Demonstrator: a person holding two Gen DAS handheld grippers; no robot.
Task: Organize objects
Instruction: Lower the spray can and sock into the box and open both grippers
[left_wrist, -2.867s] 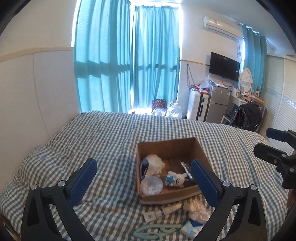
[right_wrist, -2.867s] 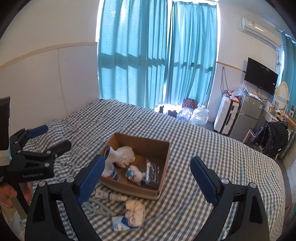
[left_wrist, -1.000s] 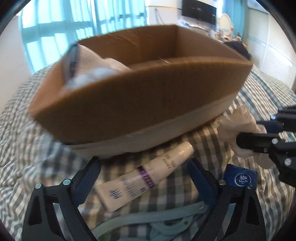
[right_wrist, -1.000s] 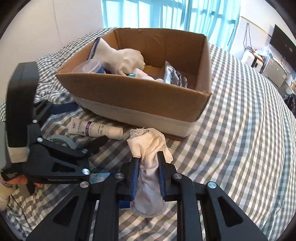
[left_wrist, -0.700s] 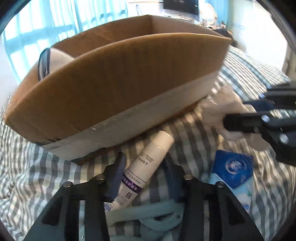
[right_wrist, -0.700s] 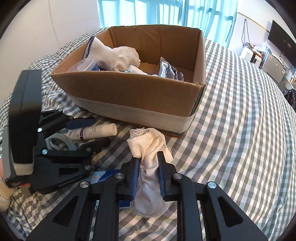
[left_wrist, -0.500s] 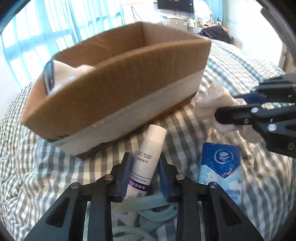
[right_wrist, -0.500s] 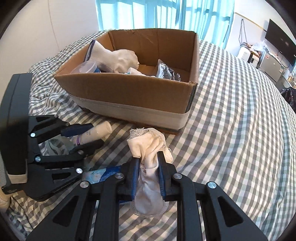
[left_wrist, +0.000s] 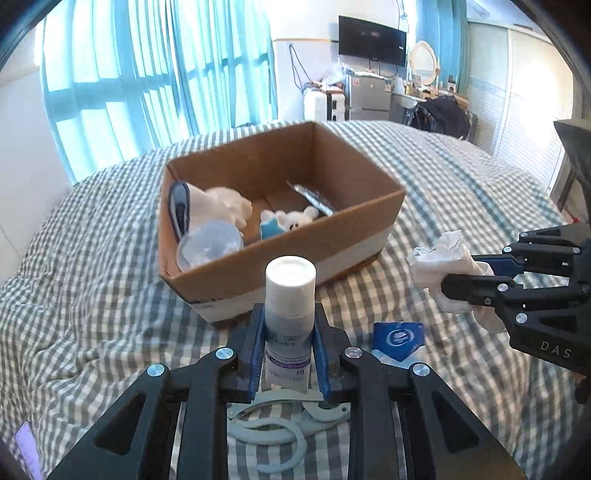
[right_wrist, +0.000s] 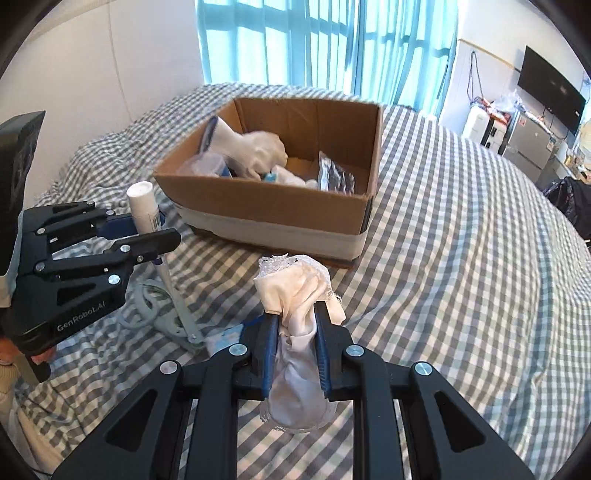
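Checked bed (left_wrist: 92, 295): left jaws clamping upright tube (left_wrist: 290, 314), cap up; right jaws clamping cloth (right_wrist: 299, 295).

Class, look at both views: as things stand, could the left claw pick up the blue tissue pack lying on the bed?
Probably not yet. The left claw is shut on the tube, so it has no free grip. The tissue pack lies uncovered just beside it on the bed, so otherwise the way looks free.
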